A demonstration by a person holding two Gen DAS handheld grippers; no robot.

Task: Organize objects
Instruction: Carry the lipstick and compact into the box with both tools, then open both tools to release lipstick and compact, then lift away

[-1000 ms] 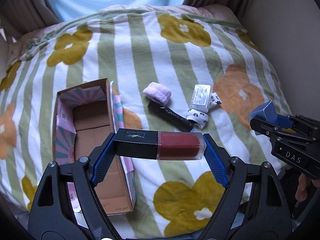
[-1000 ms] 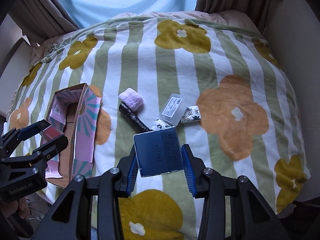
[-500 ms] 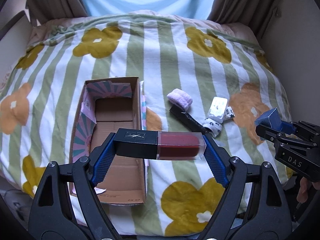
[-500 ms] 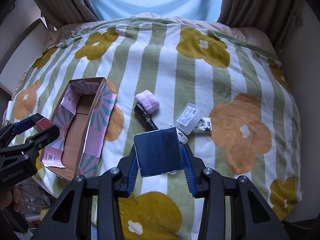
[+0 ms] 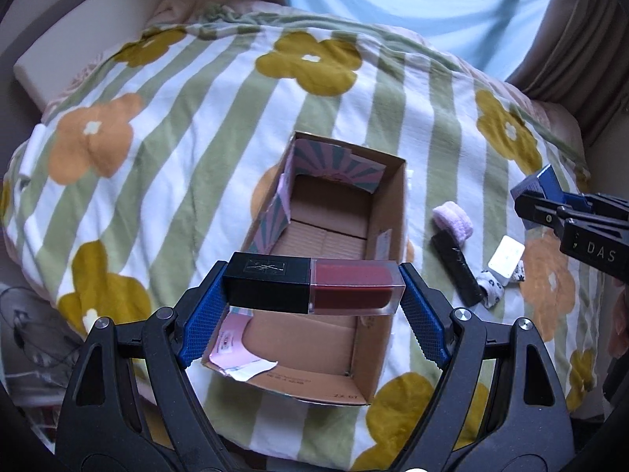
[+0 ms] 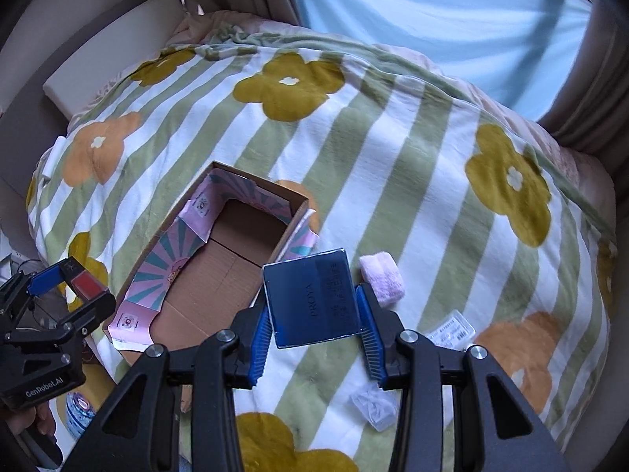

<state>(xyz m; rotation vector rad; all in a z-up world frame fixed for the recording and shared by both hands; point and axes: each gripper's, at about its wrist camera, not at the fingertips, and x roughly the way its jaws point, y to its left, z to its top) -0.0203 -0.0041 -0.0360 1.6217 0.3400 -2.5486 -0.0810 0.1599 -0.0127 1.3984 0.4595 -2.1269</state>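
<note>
I have the left gripper (image 5: 313,295) clamped end to end on the lip gloss tube (image 5: 313,286), one pad on the black cap and the other on the clear base with the dark red inside. It hangs level above the near half of the open cardboard box (image 5: 387,275), which sits on the flowered blanket (image 5: 196,126) and looks empty from here. The tube is rigid and light, but its faces are glossy and I judge a grip along the length to be the less secure one — if it slips it will pivot, so across the flat sides of the cap would be a firmer hold.

The right gripper (image 6: 314,324) is closed on the dark blue carton (image 6: 310,299), pads on its two narrow edges, the printed face toward the camera and slightly tilted. It hovers just beside the box's right wall, over the blanket. Thin card like this should be light and a little crushable, so I would not squeeze harder than this.

Still out on the blanket, to the right of the box: a pink fluffy roll (image 5: 453,220), soft and easy to pinch anywhere; a black stick (image 5: 456,271), best taken across its middle; a small clear case (image 5: 506,255); and a patterned white bundle (image 5: 491,285) — the last two touching, so they need separating carefully.
</note>
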